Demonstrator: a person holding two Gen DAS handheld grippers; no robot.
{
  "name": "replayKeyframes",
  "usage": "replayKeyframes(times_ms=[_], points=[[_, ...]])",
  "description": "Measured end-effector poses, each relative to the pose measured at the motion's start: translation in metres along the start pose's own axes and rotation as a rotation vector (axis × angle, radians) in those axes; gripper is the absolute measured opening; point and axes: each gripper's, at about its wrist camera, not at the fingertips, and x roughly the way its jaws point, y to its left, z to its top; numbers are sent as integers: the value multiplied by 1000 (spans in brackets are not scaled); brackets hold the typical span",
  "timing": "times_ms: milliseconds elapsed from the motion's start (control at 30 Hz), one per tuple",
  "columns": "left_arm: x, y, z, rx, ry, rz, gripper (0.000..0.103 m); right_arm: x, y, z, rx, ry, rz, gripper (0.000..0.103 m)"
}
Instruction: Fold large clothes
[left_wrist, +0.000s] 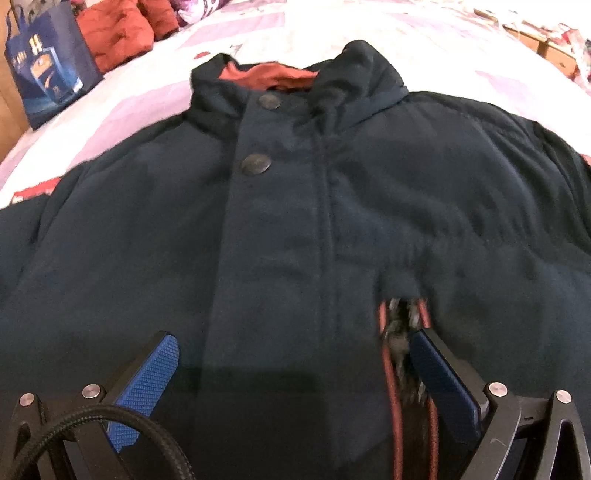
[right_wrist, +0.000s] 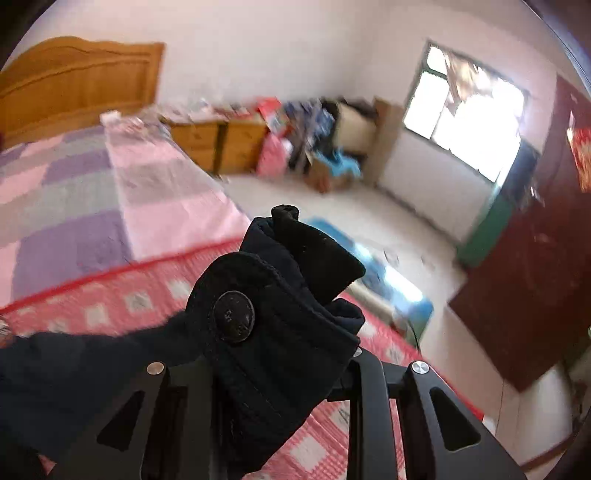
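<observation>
A dark navy jacket (left_wrist: 295, 221) lies face up on the bed, collar far, with an orange-red lining and round snap buttons (left_wrist: 256, 164) down its front. My left gripper (left_wrist: 291, 354) is open just above the jacket's lower front, its blue pads (left_wrist: 147, 384) wide apart; the right pad sits beside a pocket opening with red piping (left_wrist: 388, 354). My right gripper (right_wrist: 280, 354) is shut on the jacket's sleeve cuff (right_wrist: 273, 314), which has one dark button (right_wrist: 233, 316), and holds it up above the bed.
A blue gift bag (left_wrist: 48, 62) and an orange-red garment (left_wrist: 118, 33) lie at the far left of the bed. The checked pink and purple bedspread (right_wrist: 92, 192), wooden headboard (right_wrist: 74, 81), bedside cabinets (right_wrist: 218, 144), clutter and a window (right_wrist: 465, 122) surround the bed.
</observation>
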Motion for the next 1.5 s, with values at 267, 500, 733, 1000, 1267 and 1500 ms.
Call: replayKeyframes(times_ms=[267,500,733,1000,1267,1500], points=[[-40,67,-9,-42,-29,-14,103,-121,114,49,-160,-222,189,26],[-70,150,-22,-76,-57,20,103,-219,278,28,-347,-322,404,25],[-88,222,-51,-77,-78,77,103,-277,433,-48,-524,-308,586,24],[-75,269,-77,-96,-55,80,103,-287,546,-139,-723,-224,647,24],[-62,286,-99,-148,-20,79,103,-281,579,-173,-730,-150,656,24],[-64,285,-101,-144,-26,83,103,-289,596,-182,-764,-118,728,27]])
